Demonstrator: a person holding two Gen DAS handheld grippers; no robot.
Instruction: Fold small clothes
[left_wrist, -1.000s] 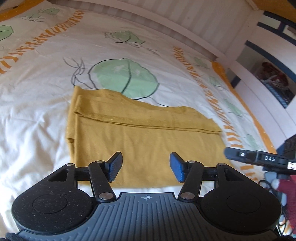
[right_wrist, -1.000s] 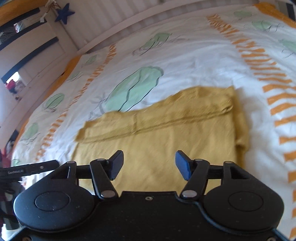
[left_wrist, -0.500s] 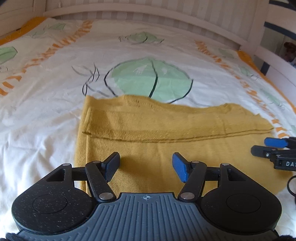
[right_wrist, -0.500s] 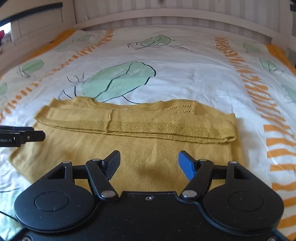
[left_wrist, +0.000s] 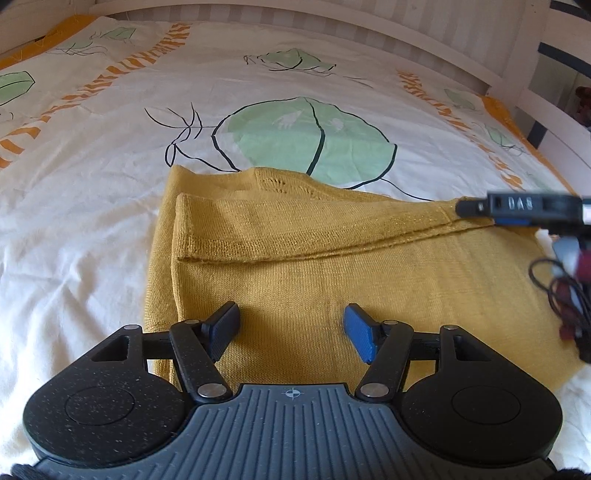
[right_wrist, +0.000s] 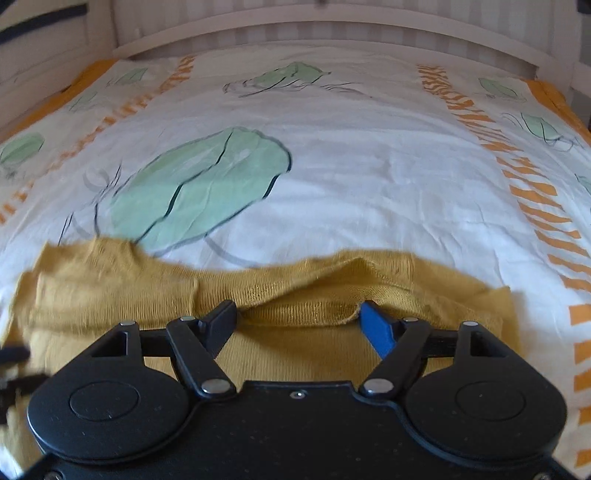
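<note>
A white slatted bed frame (left_wrist: 332, 26) borders a bed spread with a white duvet cover (left_wrist: 92, 155) printed with green leaf shapes outlined in black and broken orange stripes. On the cover lies a mustard-yellow knitted garment (left_wrist: 314, 280), flat and partly folded, with a sleeve or folded band (left_wrist: 295, 229) laid across its upper part. The left gripper (left_wrist: 291, 326) hovers over the garment's near portion with its blue-padded fingers (left_wrist: 360, 332) spread wide, nothing between them. In the left wrist view the right gripper (left_wrist: 517, 212) reaches the far right end of the folded band, and white letters "DAS" (left_wrist: 520, 202) can be read on its black finger. In the right wrist view its fingers (right_wrist: 376, 325) stand apart at the raised, rumpled edge of the band (right_wrist: 303, 314), which bulges up between them; whether the pads touch the knit cannot be told.
</note>
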